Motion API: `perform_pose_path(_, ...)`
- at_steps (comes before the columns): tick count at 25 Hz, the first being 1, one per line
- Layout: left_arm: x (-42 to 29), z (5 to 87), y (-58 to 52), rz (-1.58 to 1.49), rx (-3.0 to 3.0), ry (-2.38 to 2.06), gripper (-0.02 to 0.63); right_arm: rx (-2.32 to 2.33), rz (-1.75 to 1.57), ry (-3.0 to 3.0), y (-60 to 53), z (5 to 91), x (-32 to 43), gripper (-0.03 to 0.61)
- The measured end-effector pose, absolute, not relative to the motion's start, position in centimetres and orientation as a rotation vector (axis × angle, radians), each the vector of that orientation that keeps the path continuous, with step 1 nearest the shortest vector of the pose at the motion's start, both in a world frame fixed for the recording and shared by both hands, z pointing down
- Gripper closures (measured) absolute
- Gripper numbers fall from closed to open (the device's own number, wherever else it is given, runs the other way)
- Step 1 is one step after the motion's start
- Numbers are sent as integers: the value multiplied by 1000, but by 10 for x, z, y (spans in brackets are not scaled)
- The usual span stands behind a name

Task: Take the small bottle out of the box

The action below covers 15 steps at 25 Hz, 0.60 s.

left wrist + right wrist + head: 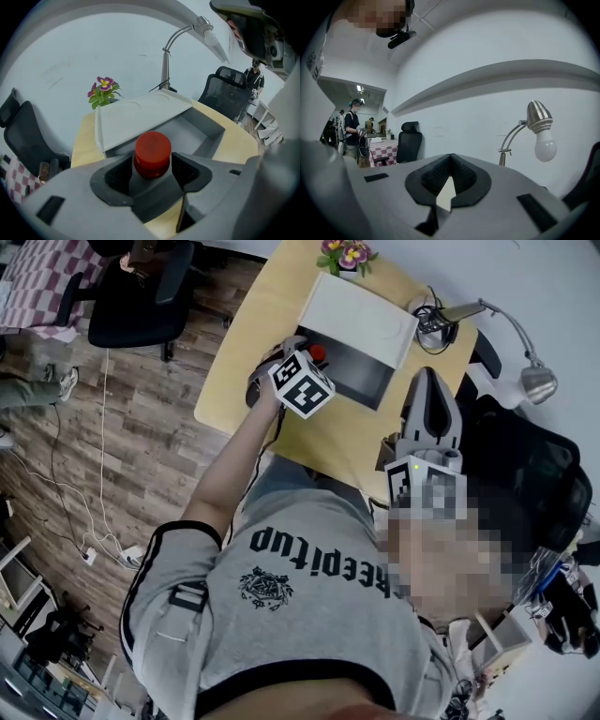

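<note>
1. The left gripper (pixel 153 175) is clamped on the small bottle (pixel 152 150). In the left gripper view, a dark pad presses in from each side just under the bottle's red cap.
2. In the head view the red cap (pixel 318 353) shows at the left edge of the open box (pixel 361 381), at about 1 o'clock from the gripper's marker cube (pixel 302 383). The bottle's body is hidden by the jaws, so it cannot be told whether its base is clear of the box's grey tray.
3. The box's white lid (pixel 356 313) lies at 12 o'clock from the tray, overlapping its far side. In the left gripper view the lid sits tilted over the tray's far-left part.
4. The right gripper (pixel 450 177) is closed with nothing between its jaws. The pads meet at their tips, with only a narrow wedge of light below them.
5. In the head view the right gripper is well apart from the box, at about 4 o'clock from it, close to the person's head.
6. The right gripper points up past a desk lamp (pixel 541 131) towards a white wall.
7. The wooden table (pixel 239 362) also carries a flower pot (pixel 345 253) at its 12 o'clock edge.
8. A black office chair (pixel 141 296) stands on the floor at 10 o'clock from the table.
</note>
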<state>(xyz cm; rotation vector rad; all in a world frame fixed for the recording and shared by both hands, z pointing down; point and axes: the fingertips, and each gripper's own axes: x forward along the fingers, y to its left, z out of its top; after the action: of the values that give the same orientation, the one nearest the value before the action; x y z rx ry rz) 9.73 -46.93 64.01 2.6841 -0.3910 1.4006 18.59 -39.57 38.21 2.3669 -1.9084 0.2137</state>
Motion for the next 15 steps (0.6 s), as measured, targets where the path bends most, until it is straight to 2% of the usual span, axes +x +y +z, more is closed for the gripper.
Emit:
perform_pose_path(7, 96, 643, -471, 1443, 2714, -428, 383, 2382, 227, -1884, -394, 384, 188, 577)
perform_pose_path(15, 97, 642, -470, 1402, 2726, -441, 388, 2376, 224, -1906, -391, 389, 186, 577)
